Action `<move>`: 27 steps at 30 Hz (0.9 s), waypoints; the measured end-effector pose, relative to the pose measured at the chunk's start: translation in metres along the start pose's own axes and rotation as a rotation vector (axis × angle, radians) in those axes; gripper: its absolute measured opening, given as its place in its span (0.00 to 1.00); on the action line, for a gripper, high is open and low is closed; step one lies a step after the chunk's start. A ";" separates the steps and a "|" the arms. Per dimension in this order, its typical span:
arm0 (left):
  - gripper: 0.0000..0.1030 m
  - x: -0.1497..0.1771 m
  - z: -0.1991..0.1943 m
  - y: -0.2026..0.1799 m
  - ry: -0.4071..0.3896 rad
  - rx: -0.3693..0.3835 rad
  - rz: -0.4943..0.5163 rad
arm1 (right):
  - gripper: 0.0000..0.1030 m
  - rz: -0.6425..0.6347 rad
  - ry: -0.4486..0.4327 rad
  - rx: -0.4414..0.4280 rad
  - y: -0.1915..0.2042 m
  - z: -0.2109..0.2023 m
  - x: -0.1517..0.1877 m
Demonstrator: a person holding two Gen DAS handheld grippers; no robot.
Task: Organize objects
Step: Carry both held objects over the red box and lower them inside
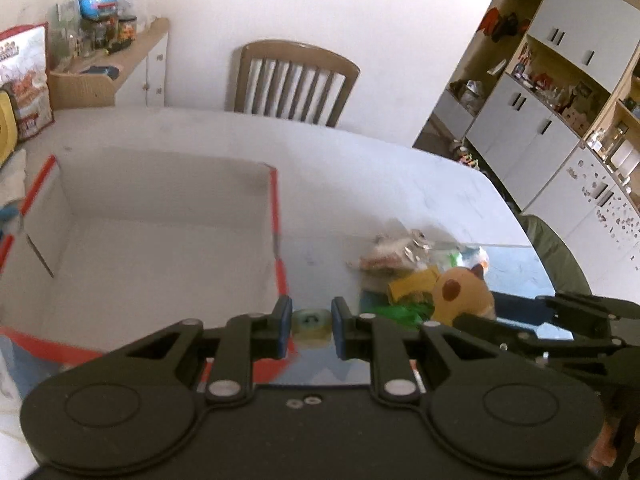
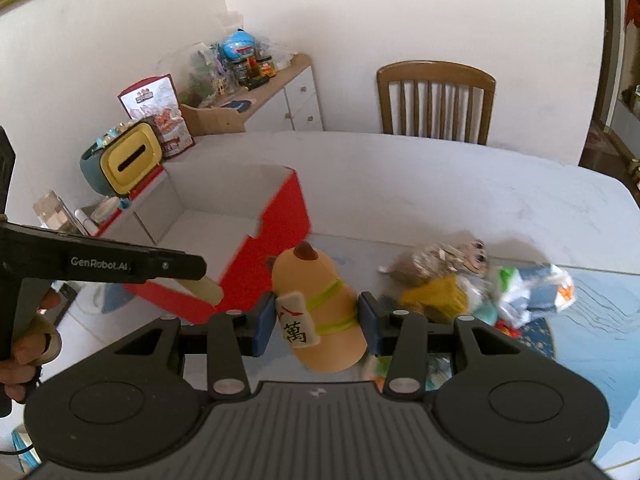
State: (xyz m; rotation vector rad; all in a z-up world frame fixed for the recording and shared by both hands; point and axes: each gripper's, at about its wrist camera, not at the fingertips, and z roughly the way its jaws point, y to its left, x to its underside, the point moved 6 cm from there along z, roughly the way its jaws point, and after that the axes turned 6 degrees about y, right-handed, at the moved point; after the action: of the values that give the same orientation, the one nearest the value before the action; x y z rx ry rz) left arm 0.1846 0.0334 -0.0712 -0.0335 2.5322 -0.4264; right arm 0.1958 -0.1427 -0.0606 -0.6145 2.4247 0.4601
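My left gripper (image 1: 311, 328) is shut on a small pale green round thing (image 1: 311, 321), held just right of the near right corner of the open red-and-white box (image 1: 274, 208). In the right wrist view, that gripper (image 2: 200, 270) reaches in from the left over the box's (image 2: 280, 216) front wall. My right gripper (image 2: 318, 322) is shut on a tan plush toy (image 2: 320, 304) with a mahjong tile and a green band, lifted above the table. A heap of small things lies to the right: an owl plush (image 2: 452, 258), a yellow item (image 2: 436, 294), a crumpled bag (image 2: 536, 288).
The white table (image 2: 440, 184) carries a blue mat (image 2: 592, 320) under the heap. A wooden chair (image 2: 436, 100) stands at the far side. A yellow tissue box (image 2: 128, 160) and a snack bag (image 2: 160, 116) sit left of the box, by a cluttered sideboard (image 2: 272, 88).
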 end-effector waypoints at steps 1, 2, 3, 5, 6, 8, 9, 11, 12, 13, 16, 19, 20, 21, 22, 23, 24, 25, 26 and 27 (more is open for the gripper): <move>0.19 -0.003 -0.002 0.005 -0.003 0.002 -0.001 | 0.43 -0.002 -0.003 -0.004 0.006 0.002 -0.004; 0.19 -0.007 -0.004 0.012 -0.006 0.003 -0.003 | 0.43 -0.005 -0.005 -0.007 0.011 0.003 -0.007; 0.19 -0.011 -0.005 0.018 -0.010 -0.001 -0.004 | 0.43 -0.009 -0.006 -0.008 0.019 0.006 -0.013; 0.19 -0.018 -0.007 0.032 -0.017 -0.016 -0.002 | 0.43 -0.019 -0.009 -0.009 0.031 0.012 -0.020; 0.19 -0.021 -0.007 0.038 -0.018 -0.021 -0.004 | 0.43 -0.023 -0.010 -0.011 0.037 0.015 -0.024; 0.19 -0.026 -0.007 0.053 -0.018 -0.030 -0.009 | 0.43 -0.030 -0.009 -0.013 0.048 0.022 -0.031; 0.19 -0.028 -0.006 0.060 -0.016 -0.037 -0.012 | 0.43 -0.033 -0.007 -0.014 0.055 0.027 -0.036; 0.19 -0.032 -0.003 0.076 -0.004 -0.051 -0.018 | 0.43 -0.037 -0.004 -0.019 0.066 0.036 -0.045; 0.19 -0.033 -0.001 0.083 0.000 -0.060 -0.022 | 0.43 -0.037 -0.001 -0.023 0.072 0.041 -0.049; 0.19 -0.034 0.001 0.091 0.003 -0.068 -0.021 | 0.43 -0.039 0.000 -0.029 0.079 0.046 -0.054; 0.19 -0.038 0.009 0.115 0.020 -0.096 -0.036 | 0.43 -0.044 0.012 -0.039 0.096 0.064 -0.065; 0.19 -0.040 0.018 0.136 0.036 -0.120 -0.043 | 0.43 -0.032 0.043 -0.046 0.111 0.090 -0.073; 0.19 -0.039 0.021 0.143 0.043 -0.132 -0.035 | 0.43 -0.030 0.052 -0.047 0.114 0.098 -0.074; 0.19 -0.039 0.023 0.148 0.048 -0.141 -0.033 | 0.43 -0.029 0.066 -0.046 0.118 0.107 -0.075; 0.19 -0.038 0.026 0.154 0.056 -0.152 -0.031 | 0.43 -0.036 0.078 -0.045 0.122 0.116 -0.076; 0.19 -0.038 0.030 0.160 0.067 -0.163 -0.028 | 0.43 -0.046 0.093 -0.039 0.126 0.125 -0.076; 0.19 -0.038 0.034 0.164 0.075 -0.173 -0.025 | 0.43 -0.054 0.108 -0.031 0.129 0.134 -0.075; 0.19 -0.038 0.037 0.168 0.084 -0.183 -0.022 | 0.43 -0.066 0.123 -0.026 0.133 0.143 -0.075; 0.19 -0.037 0.042 0.172 0.097 -0.195 -0.017 | 0.43 -0.076 0.136 -0.018 0.137 0.152 -0.076; 0.19 -0.037 0.045 0.177 0.109 -0.203 -0.010 | 0.43 -0.082 0.153 -0.011 0.139 0.161 -0.075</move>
State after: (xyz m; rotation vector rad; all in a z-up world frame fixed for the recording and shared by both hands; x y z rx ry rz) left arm 0.2515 0.1918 -0.1420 -0.1029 2.6752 -0.1778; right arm 0.2503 0.0698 -0.1131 -0.7754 2.5304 0.4059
